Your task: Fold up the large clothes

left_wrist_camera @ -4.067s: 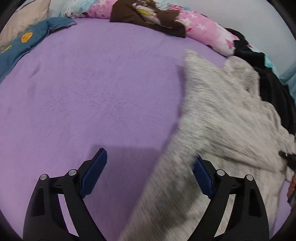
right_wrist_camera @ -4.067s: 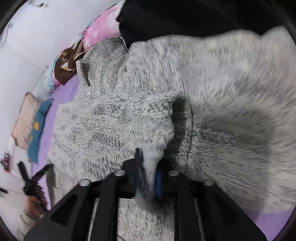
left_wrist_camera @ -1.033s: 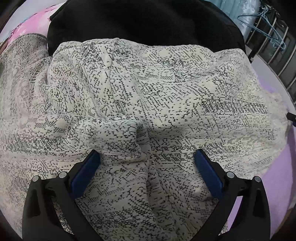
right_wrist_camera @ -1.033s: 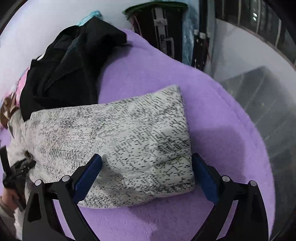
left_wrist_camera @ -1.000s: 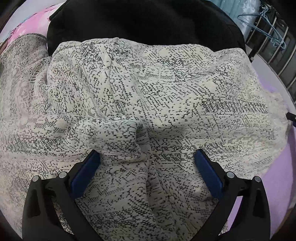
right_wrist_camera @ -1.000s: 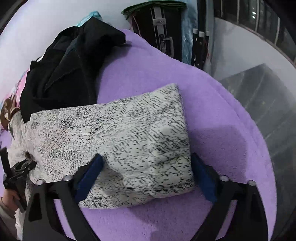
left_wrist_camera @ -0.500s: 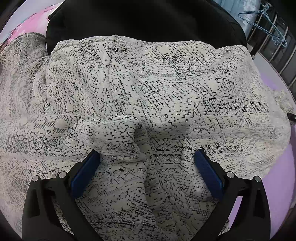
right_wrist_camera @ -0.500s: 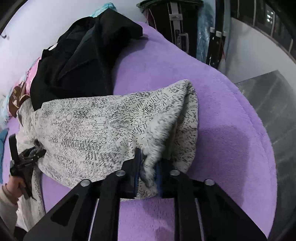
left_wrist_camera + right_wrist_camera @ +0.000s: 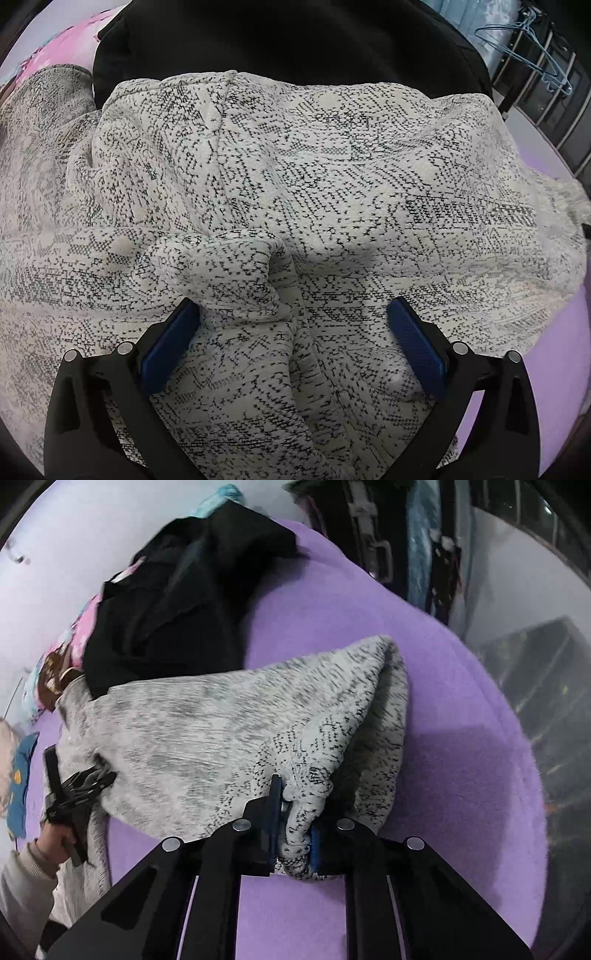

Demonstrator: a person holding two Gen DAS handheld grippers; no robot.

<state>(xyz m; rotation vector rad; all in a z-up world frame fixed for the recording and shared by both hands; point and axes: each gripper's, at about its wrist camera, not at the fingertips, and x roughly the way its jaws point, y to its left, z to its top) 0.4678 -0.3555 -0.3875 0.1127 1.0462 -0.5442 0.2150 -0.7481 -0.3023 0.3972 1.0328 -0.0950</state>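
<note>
- The speckled grey knit sweater lies on the purple blanket, long axis running left to right, right end bunched.
- The right gripper is closing, pads pinching the sweater's near right corner.
- The left gripper hangs wide open over its crumpled left part, holding nothing.
- Black clothes lie just beyond.

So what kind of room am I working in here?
Most likely a bedroom. The grey knit garment lies on a purple fleece bed cover, with a floral pink pillow or quilt behind it and wire clothes hangers off to the side.
</note>
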